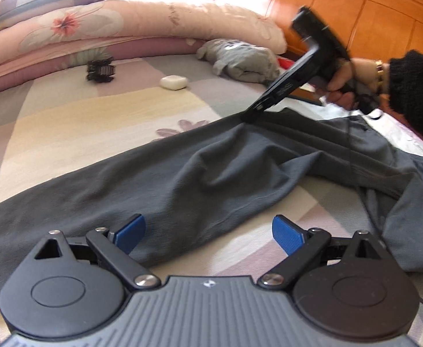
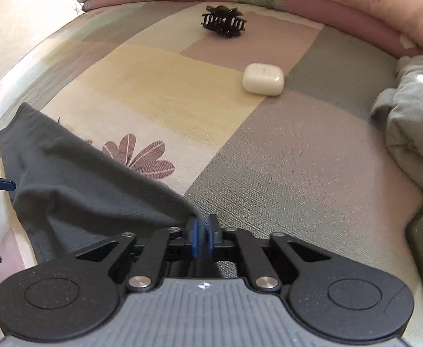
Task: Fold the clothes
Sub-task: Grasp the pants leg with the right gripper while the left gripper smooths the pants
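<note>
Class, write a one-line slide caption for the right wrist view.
Right gripper pinches grey trousers on a patchwork bed.

Surface: bed [image 2: 283, 156] under a pastel patchwork sheet with a purple flower print
Centre and lower frame, left wrist view: dark grey trousers [image 1: 200, 170] lying across it
Upper middle: black hair claw [image 2: 224, 20]; white earbud case [image 2: 263, 79]
Upper right: grey bundled garment [image 1: 240, 59]
Top edge: folded floral quilts [image 1: 101, 26]

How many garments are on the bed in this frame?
2: dark grey trousers spread across the near side, pinched by the right hand-held gripper, and a light grey garment bundled near the headboard. Others may be hidden.
</note>
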A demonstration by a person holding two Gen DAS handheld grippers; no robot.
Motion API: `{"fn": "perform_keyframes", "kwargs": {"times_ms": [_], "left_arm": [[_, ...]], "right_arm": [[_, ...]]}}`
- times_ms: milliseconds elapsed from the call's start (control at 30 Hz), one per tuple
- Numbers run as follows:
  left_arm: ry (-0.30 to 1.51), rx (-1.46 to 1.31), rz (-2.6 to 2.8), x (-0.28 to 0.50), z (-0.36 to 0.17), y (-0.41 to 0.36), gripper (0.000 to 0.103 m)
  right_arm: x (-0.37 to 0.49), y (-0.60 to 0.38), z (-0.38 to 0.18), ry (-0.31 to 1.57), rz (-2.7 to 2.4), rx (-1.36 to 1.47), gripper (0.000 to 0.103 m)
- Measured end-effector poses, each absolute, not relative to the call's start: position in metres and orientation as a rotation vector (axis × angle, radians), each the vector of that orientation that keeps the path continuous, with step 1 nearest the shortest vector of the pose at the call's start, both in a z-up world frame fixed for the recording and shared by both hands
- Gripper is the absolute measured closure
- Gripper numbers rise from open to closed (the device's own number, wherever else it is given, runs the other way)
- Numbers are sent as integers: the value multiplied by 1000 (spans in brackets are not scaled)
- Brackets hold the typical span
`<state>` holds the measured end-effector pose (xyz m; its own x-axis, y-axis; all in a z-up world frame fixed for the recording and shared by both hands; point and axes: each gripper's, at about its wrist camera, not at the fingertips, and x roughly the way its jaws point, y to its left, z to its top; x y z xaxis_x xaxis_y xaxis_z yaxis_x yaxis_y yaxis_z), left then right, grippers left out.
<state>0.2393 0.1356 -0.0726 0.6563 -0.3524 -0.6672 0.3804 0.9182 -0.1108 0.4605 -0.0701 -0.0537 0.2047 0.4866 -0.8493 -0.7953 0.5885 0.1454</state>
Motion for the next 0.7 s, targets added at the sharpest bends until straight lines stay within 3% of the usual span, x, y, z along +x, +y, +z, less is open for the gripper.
{"fn": "perform_keyframes", "kwargs": {"times_ms": [133,200,333,467,700], "left_arm": [[742,22,-373,241,-71,145,9],[738,8,-367,243,-70,151,9],[737,6,-361,244,-69,156,9],[736,19,-335,244,-68,162,9],[758,-14,-276,251,-70,180,9]], "right_arm": [[445,-55,-32,961,938,-374,85],[436,-41,-25,942,984,-380,74],[411,7,-29,944,1121,-417,71],[409,59,-41,976,1222,-432,55],[408,143,-64,1057,1402,-438,55]]}}
